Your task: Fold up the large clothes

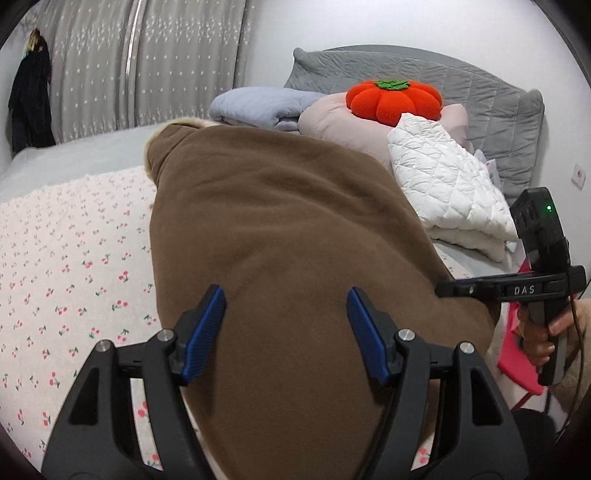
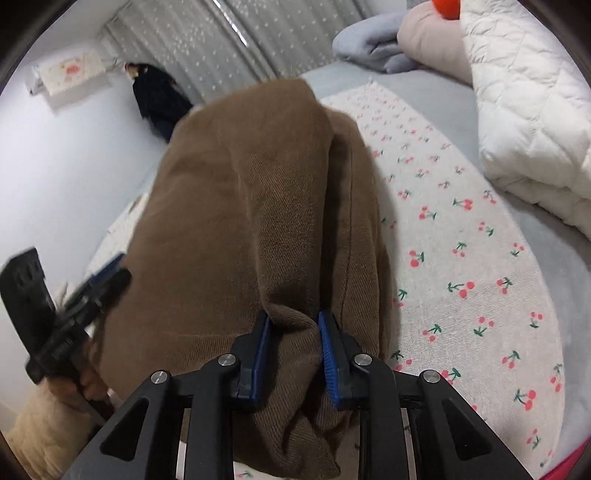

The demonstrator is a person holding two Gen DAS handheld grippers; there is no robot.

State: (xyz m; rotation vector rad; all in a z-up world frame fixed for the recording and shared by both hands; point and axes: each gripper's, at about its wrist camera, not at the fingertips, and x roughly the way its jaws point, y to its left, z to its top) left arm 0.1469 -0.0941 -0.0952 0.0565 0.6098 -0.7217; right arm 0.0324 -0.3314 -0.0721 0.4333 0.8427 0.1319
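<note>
The brown fleece garment (image 1: pixel 288 229) lies bunched on the cherry-print bed cover (image 1: pixel 74 251). The right gripper (image 2: pixel 293 332) pinches a fold of its near edge. The left gripper (image 1: pixel 286 314) hangs wide open over it, holding nothing.

Left wrist cam: sits just behind the left gripper (image 1: pixel 286 334), looks forward along its fingers, close above the brown garment (image 1: pixel 295 229), facing the headboard (image 1: pixel 461 92) end of the bed and the curtain (image 1: pixel 147 66). Right gripper (image 1: pixel 461 290) enters at its right edge.

Right wrist cam: sits just behind the right gripper (image 2: pixel 293 350), tilted down, very close to the brown garment (image 2: pixel 251 192), facing the curtain (image 2: pixel 207 40) and white wall. Left gripper (image 2: pixel 99 280) shows blurred at its left edge.

Overlap: garment, cherry-print cover (image 1: pixel 74 258) (image 2: pixel 461 258), white quilt (image 1: pixel 443 184) (image 2: pixel 528 110), folded bedding, red cushion (image 1: pixel 393 99) (image 2: pixel 447 7), dark coat (image 1: pixel 31 99) (image 2: pixel 159 99) hanging on the wall. Each cam sees the other gripper.
</note>
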